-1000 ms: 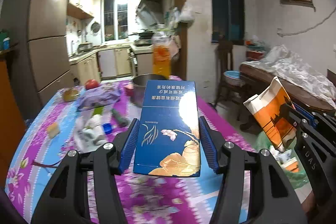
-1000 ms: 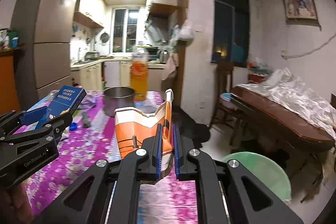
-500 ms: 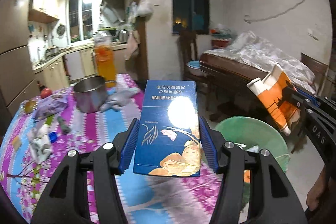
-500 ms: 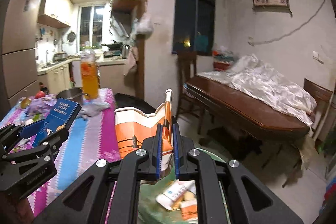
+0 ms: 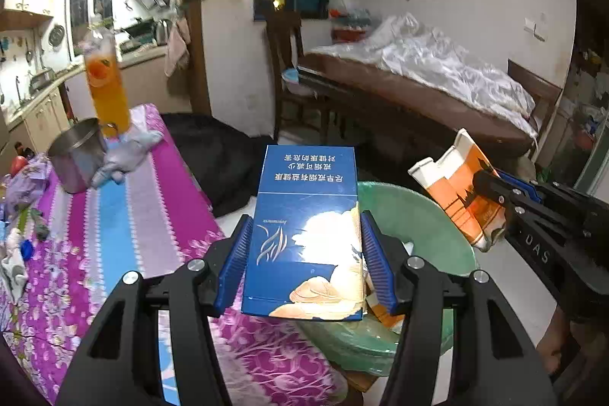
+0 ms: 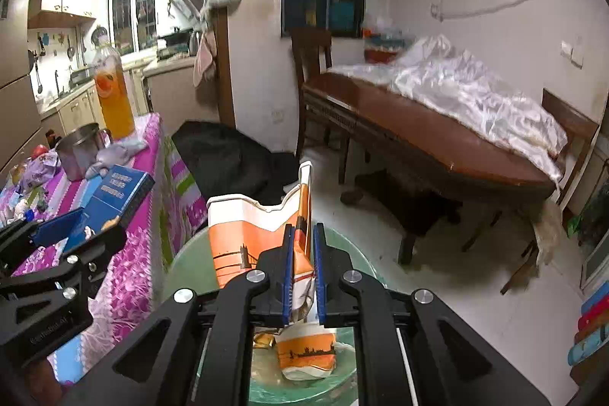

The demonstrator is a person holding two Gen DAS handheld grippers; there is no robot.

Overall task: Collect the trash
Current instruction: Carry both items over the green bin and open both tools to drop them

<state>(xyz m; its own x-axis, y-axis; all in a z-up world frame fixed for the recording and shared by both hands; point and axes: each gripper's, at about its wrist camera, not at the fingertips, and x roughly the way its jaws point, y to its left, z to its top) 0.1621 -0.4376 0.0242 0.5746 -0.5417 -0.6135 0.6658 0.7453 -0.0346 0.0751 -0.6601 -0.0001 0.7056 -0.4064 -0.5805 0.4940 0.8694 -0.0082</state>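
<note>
My left gripper [image 5: 304,246] is shut on a blue carton [image 5: 304,227] with gold flower print, held over the table's right edge beside the green bin [image 5: 415,215]. From the right wrist view the same blue carton [image 6: 121,193] and left gripper [image 6: 76,227] show at the left. My right gripper [image 6: 303,269] is shut on a crumpled orange-and-white paper cup [image 6: 251,234], hanging over the green bin [image 6: 182,261]. Another orange cup [image 6: 308,356] lies inside the bin. The held cup [image 5: 456,193] and right gripper [image 5: 495,185] appear at the right of the left wrist view.
The table with the pink flowered cloth [image 5: 125,215] carries a steel pot [image 5: 76,155], an orange drink bottle [image 5: 106,86], a grey rag [image 5: 125,155] and scraps at the left. A dark wooden bench [image 6: 437,143] with white cloth and a chair [image 6: 312,71] stand behind the bin.
Both grippers have swung right from over the table toward the green bin, which now lies under them. Each keeps its hold on its item.
</note>
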